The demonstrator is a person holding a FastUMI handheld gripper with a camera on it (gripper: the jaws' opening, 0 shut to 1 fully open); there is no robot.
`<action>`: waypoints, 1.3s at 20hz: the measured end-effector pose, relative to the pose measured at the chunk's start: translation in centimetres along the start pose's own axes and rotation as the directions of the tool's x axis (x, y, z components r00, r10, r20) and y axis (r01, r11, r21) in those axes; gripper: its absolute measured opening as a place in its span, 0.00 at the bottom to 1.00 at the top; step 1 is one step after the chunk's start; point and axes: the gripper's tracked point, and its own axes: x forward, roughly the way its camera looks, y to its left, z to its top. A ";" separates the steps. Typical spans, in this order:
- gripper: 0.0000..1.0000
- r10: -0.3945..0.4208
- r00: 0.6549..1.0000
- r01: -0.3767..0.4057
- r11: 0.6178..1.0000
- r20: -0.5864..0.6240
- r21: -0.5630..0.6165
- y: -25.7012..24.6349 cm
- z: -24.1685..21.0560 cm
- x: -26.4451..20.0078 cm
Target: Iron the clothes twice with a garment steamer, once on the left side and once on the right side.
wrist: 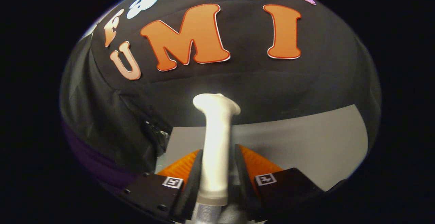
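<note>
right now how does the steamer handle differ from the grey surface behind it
The steamer handle is pale, rounded and stands upright between the tool's fingers, which are shut on it. The grey surface is darker, flat and lies level beyond the fingers. The handle is glossy; the surface looks matte. Both are plain and unpatterned.

The gripper (217,169) has both fingers pressed on the white steamer handle (216,139), which rises between them; grey desk (306,139) lies beyond.

- The gripper (217,151) has two long fingers (253,162) with ribbed outer sides.
- Each finger sits on a black, boxy block (149,191).
- Each block has a small square black-and-white tag (172,182) on top.
- Small round screws (162,207) dot the left block.
- Both fingers press on the white steamer handle (216,132).
</note>
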 end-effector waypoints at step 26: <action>0.39 -0.283 0.767 0.252 0.958 0.575 0.134 5.0 -2.3 -28.5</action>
